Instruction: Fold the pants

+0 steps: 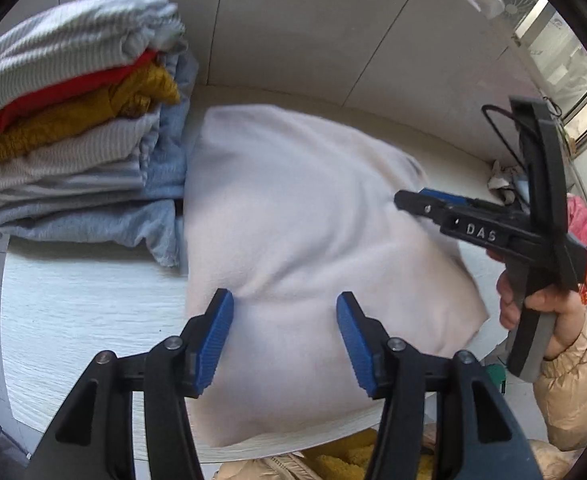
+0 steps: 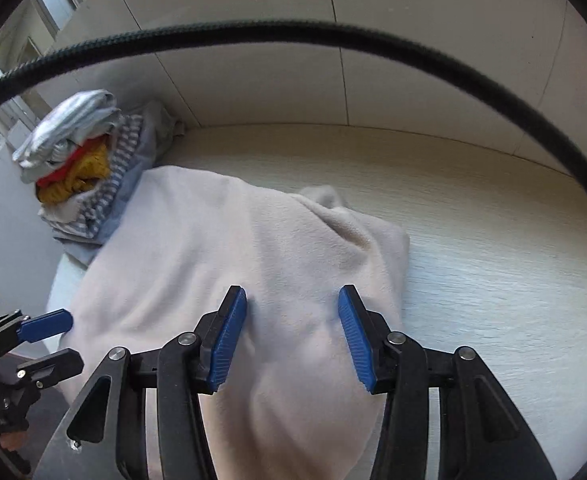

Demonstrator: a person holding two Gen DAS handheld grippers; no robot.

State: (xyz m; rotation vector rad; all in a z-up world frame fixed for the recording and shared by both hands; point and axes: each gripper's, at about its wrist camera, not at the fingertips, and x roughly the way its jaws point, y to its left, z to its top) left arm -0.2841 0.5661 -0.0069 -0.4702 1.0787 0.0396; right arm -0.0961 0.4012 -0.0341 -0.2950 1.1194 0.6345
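The pants (image 1: 313, 208) are a pale cream fleece bundle, folded into a thick pad on the white table (image 1: 73, 320). My left gripper (image 1: 285, 308) hovers over the bundle's near edge, its blue pads apart with only flat cloth below them. The right wrist view shows the pants (image 2: 213, 248) too, and my right gripper (image 2: 293, 300) stands open over their near right part. In the left wrist view the right gripper (image 1: 409, 197) sits at the bundle's right side, held by a hand (image 1: 533, 304). The left gripper (image 2: 73, 340) appears open at the bundle's left edge.
A stack of folded clothes (image 1: 73, 120) in grey, red, mustard and light blue stands against the pants' left side, also the stack (image 2: 77, 160). A wall (image 1: 313, 20) closes the back. A black cable (image 2: 333, 32) arcs overhead. Yellow cloth (image 1: 341, 460) lies below the table's front edge.
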